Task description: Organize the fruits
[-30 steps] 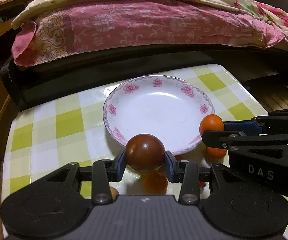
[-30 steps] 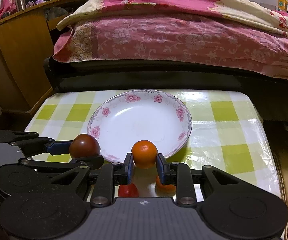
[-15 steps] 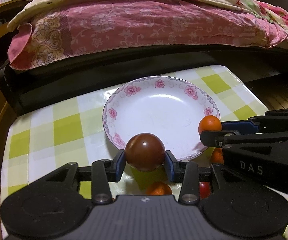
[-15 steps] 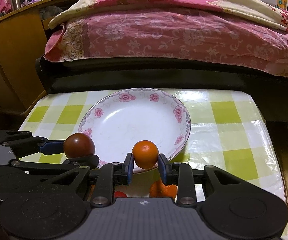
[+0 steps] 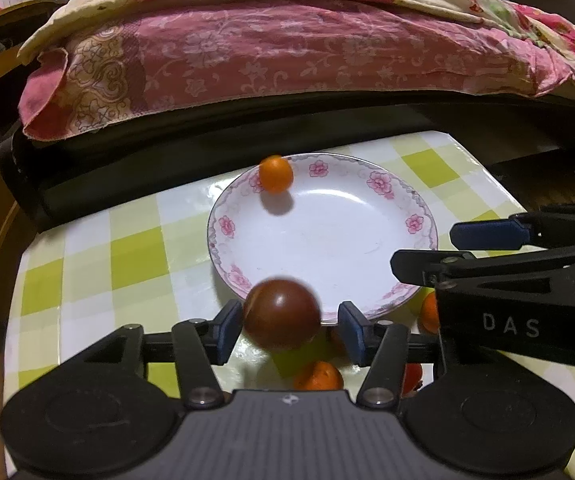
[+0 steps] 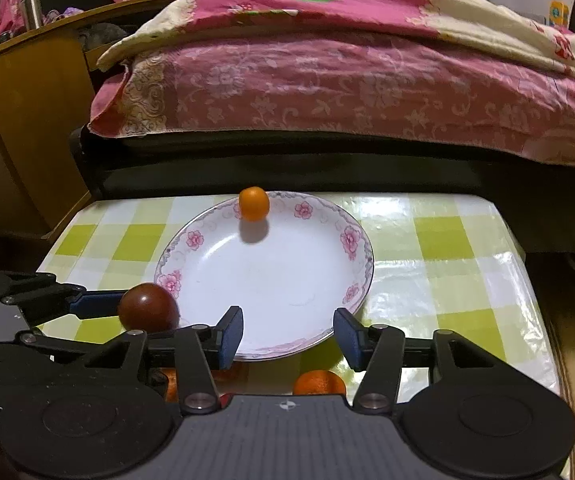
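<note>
now both claws just opened: right claw empty, dark tomato loose btw left claw pads.

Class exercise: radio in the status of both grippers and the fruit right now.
Both jaws just opening. Right gripper empty; small orange fruit at the plate's far rim. Dark red tomato between left gripper pads, loose. More fruit below; path clear.

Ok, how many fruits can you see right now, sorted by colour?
Orange fruit: 3
Dark brown fruit: 1
Red fruit: 1, partly hidden
Total: 5 in view; more may be hidden at the near edge.
</note>
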The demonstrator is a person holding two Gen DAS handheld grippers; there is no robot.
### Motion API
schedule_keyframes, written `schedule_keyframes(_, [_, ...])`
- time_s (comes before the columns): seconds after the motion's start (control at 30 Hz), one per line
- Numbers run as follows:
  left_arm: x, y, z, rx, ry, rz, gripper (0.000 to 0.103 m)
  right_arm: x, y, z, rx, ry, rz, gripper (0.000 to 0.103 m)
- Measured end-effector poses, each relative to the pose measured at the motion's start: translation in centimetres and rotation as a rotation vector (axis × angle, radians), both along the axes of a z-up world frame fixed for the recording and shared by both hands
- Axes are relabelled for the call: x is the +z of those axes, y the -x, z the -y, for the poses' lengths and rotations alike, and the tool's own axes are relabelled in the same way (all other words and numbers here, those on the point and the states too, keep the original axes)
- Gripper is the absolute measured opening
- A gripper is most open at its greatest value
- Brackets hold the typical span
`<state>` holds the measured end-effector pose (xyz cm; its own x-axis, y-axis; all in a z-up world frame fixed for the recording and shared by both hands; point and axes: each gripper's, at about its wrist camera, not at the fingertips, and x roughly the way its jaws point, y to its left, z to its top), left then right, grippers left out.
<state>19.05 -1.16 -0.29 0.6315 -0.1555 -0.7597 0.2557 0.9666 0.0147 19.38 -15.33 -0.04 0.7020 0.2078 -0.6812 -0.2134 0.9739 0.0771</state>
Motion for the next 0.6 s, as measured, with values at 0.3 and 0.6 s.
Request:
schedule_keyframes(0.3, [0.6,0.8,-1.5,0.02,0.02,0.011,0.062,0.4,0.5,0.8,-0.012,-0.002,0.012,0.047])
schedule_keyframes(0.6, [-0.2,1.5,-4.3,0.049,0.013,-0.006,0.062,0.0,1.7,1.6,-0.01,0.007,-0.005,0.047])
